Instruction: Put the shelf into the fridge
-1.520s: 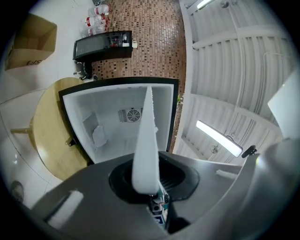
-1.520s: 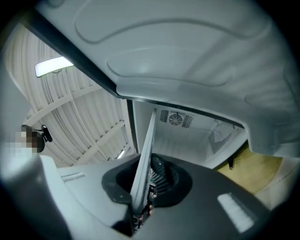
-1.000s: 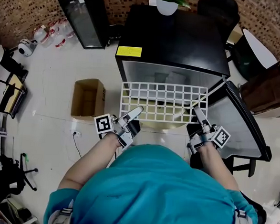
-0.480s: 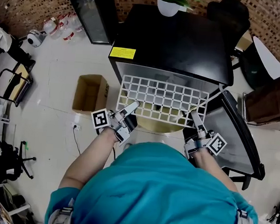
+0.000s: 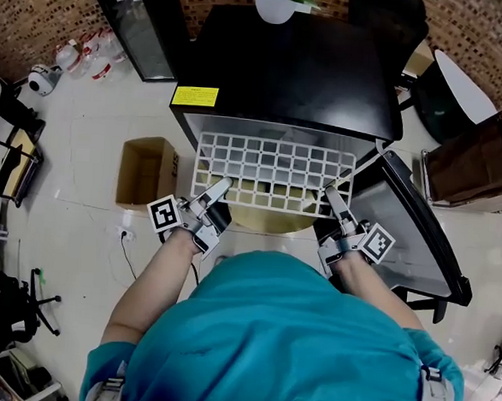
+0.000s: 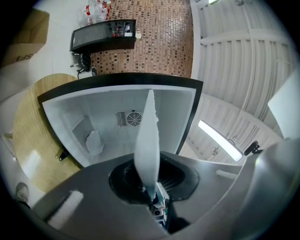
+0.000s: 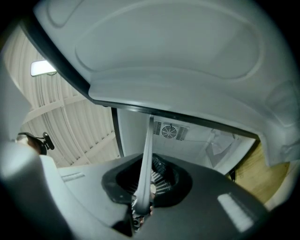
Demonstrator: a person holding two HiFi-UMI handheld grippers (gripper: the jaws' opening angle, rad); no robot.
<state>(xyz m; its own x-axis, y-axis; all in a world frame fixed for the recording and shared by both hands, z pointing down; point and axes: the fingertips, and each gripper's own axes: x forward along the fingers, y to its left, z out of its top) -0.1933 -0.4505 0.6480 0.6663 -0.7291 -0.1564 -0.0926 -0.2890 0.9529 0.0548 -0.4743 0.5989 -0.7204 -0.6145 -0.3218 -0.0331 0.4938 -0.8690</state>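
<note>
The left gripper [image 5: 220, 185] and the right gripper [image 5: 330, 192] reach forward from the person's teal shirt [image 5: 284, 343]. Each has its jaws pinched on the near edge of the shelf [image 5: 274, 173], the left near that edge's left corner and the right near its right corner. Both gripper views show the thin white panel edge-on, clamped between the jaws and running towards the open cavity.

Since a second ago the shelf has gone forward. The grey strip of interior then visible between its far edge and the fridge's top front edge is nearly closed, so the far edge now sits right at the opening.

The shelf is a flat white rectangular grid of small square cells, held about level and square to the opening.

Beyond it is the black fridge [image 5: 286, 69], with its door [image 5: 412, 232] swung open to the right, a yellow label [image 5: 195, 96] at its front left corner and a potted plant [image 5: 275, 4] on top. Its white back wall carries a round fan grille [image 6: 133, 118].
</note>
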